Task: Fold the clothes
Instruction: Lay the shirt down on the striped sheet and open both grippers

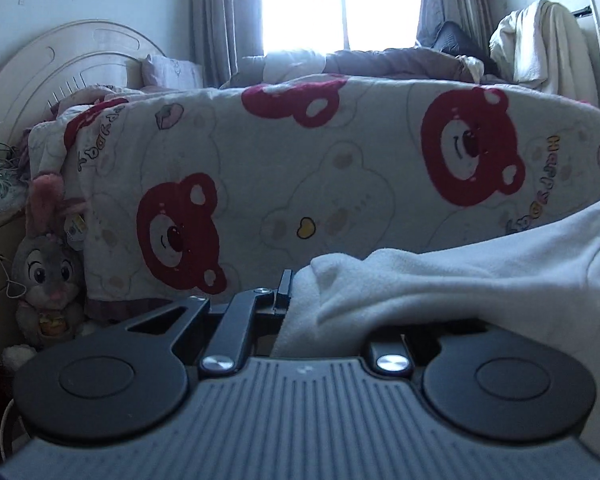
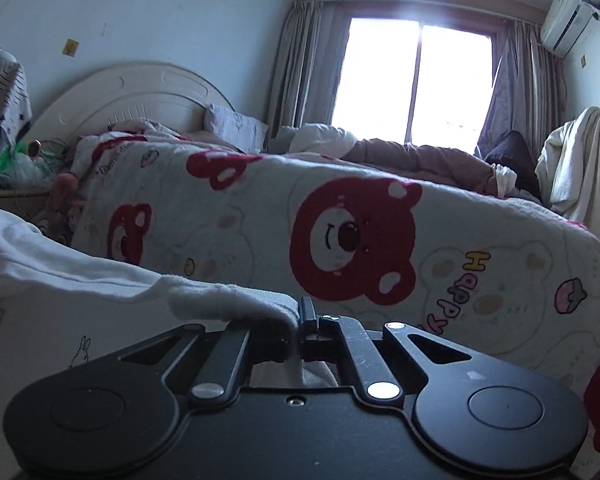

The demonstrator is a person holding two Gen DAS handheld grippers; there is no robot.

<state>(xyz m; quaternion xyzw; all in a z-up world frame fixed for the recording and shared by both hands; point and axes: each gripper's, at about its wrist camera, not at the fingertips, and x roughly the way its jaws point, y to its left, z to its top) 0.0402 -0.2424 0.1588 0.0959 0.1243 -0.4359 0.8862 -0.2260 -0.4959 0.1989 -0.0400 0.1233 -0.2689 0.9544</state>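
A white fleece garment (image 1: 459,280) hangs stretched between my two grippers, in front of the bed. My left gripper (image 1: 290,292) is shut on one top corner of it; the cloth drapes over the right finger and hides it. My right gripper (image 2: 300,320) is shut on the other top corner of the garment (image 2: 80,304), which spreads off to the left and bears a small rabbit drawing. Both grippers are held up off the bed, level with its side.
The bed is covered with a white quilt with red bear faces (image 1: 300,168), also in the right wrist view (image 2: 379,240). A plush rabbit (image 1: 48,276) sits by the bedside cabinet at left. Clothes hang on a rack (image 2: 579,160) at right, near the window.
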